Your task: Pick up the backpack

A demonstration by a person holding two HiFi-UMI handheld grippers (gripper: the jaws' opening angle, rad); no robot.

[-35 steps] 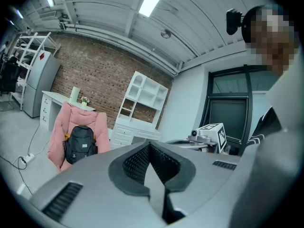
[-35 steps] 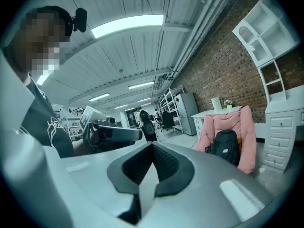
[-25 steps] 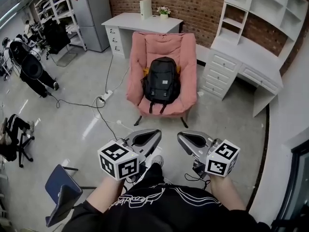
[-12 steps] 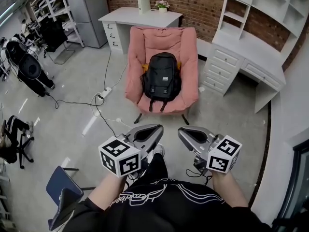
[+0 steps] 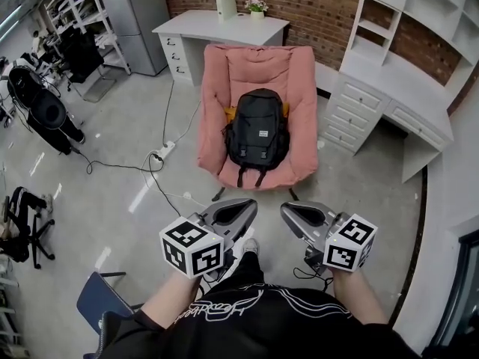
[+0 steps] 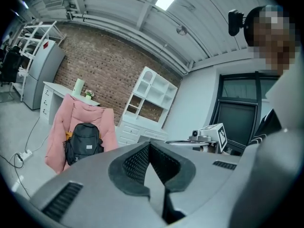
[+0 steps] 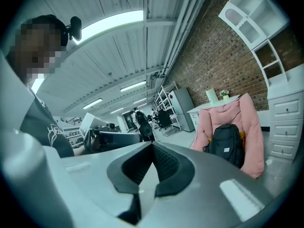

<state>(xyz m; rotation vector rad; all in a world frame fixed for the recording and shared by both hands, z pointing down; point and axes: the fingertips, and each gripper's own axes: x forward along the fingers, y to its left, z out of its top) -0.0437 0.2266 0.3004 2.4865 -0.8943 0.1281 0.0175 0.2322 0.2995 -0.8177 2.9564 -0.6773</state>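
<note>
A black backpack stands upright on the seat of a pink padded chair, its straps hanging over the front edge. It shows small in the left gripper view as the backpack and in the right gripper view as the backpack. My left gripper and right gripper are held side by side in front of the person's body, well short of the chair. Both are shut and hold nothing.
A white desk with a plant stands behind the chair, a white drawer and shelf unit to its right. A cable and power strip lie on the floor left of the chair. A blue chair is at lower left.
The chair and backpack sit lower and slightly larger in the head view, so the person has come closer. Both grippers keep the same pose, shut.
</note>
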